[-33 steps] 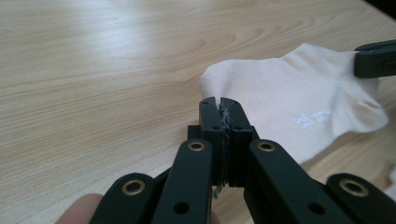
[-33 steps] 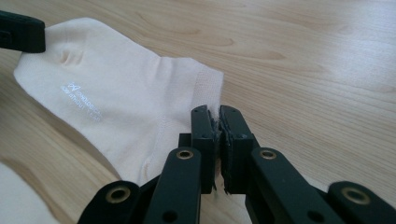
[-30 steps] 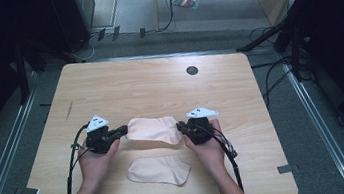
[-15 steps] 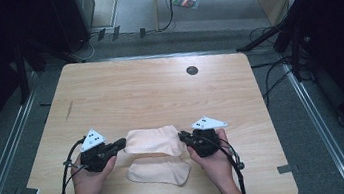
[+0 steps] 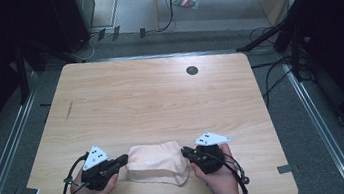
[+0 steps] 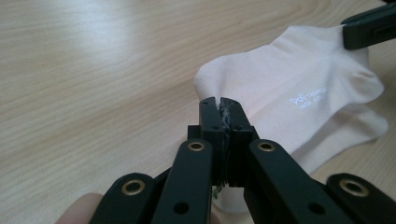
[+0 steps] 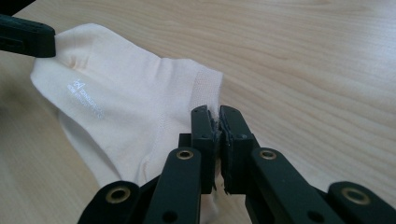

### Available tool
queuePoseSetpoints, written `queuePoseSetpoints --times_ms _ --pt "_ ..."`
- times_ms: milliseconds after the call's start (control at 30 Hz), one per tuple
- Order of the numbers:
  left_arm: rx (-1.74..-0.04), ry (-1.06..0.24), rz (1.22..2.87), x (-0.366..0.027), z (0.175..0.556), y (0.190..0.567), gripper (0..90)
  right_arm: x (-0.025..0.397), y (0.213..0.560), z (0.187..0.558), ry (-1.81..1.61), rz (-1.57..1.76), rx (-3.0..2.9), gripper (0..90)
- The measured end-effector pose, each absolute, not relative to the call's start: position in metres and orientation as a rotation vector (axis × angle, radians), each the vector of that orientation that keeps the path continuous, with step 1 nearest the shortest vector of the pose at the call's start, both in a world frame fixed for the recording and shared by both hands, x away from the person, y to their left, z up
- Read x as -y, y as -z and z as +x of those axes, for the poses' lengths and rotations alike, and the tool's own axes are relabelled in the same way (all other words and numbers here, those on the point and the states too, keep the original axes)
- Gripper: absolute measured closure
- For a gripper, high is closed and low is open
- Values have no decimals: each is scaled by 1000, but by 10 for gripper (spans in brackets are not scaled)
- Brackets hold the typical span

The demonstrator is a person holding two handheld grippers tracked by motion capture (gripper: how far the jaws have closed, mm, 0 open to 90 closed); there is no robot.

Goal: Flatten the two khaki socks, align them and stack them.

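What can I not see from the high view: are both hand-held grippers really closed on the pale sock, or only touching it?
Observer: In the left gripper view, the left hand-held gripper has its jaws pressed together on the edge of the sock.
Operator: And the other side?
Observer: The right hand-held gripper is shut too, pinching the sock at its banded edge.
Operator: Is there any mark on the cloth?
Observer: Yes, small white printed lettering, nearer the end that the left hand-held gripper holds.
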State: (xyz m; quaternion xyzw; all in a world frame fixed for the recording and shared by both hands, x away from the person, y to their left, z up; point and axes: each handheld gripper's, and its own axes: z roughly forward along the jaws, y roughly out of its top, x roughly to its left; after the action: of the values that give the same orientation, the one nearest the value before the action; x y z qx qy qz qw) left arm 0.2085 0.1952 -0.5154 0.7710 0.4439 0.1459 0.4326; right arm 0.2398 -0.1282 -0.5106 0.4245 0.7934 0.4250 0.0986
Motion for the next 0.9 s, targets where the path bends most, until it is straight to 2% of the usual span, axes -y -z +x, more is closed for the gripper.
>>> queuePoseSetpoints --times_ms 333,900 --pt "-1099 -403 2010 -192 192 527 900 130 516 227 -1247 1260 -2376 857" --pt "-1079 -471 2070 -187 192 531 900 134 523 220 -1204 1268 -2421 864"
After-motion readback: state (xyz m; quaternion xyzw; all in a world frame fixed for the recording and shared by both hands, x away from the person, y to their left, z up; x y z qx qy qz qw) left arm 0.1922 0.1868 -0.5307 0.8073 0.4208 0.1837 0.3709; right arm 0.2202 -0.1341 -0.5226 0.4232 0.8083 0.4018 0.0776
